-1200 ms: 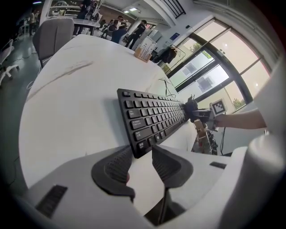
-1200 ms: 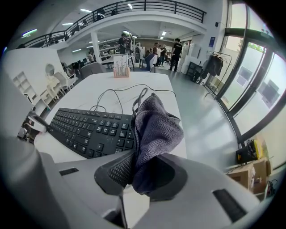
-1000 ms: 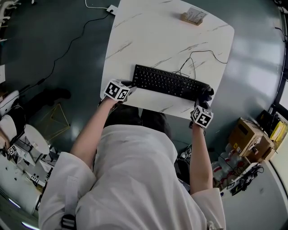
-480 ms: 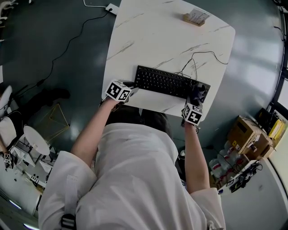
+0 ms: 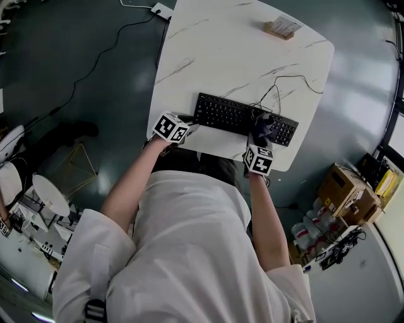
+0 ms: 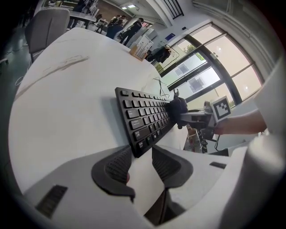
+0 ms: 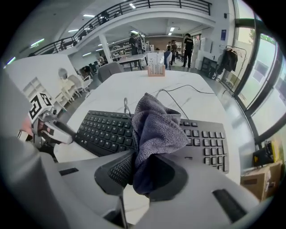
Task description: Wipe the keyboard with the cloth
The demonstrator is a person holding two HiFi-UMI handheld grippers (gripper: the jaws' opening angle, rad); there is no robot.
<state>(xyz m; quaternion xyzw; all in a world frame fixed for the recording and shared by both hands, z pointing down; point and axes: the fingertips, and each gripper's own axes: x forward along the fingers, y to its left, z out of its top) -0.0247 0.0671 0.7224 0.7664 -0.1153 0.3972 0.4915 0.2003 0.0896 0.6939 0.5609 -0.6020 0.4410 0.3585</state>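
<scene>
A black keyboard (image 5: 227, 113) lies near the front edge of the white marble table (image 5: 214, 57). My right gripper (image 5: 260, 136) is shut on a grey cloth (image 5: 264, 125), whose bunched end rests on the keys right of the middle. In the right gripper view the cloth (image 7: 154, 127) fills the jaws of that gripper (image 7: 140, 165) and hides part of the keyboard (image 7: 103, 129). My left gripper (image 5: 189, 128) sits at the keyboard's left near corner. Its jaws (image 6: 139, 154) stand a little apart, with the keyboard's corner (image 6: 138, 145) at the tips.
The keyboard's thin black cable (image 5: 278, 85) loops across the table behind it. A small wooden holder (image 5: 282, 28) stands at the far edge. Cardboard boxes (image 5: 344, 189) sit on the floor at the right; a power strip (image 5: 161, 9) and cord lie at the far left.
My right gripper has slid the cloth leftwards along the keyboard, from its right end towards the middle. The left gripper has stayed at the left corner.
</scene>
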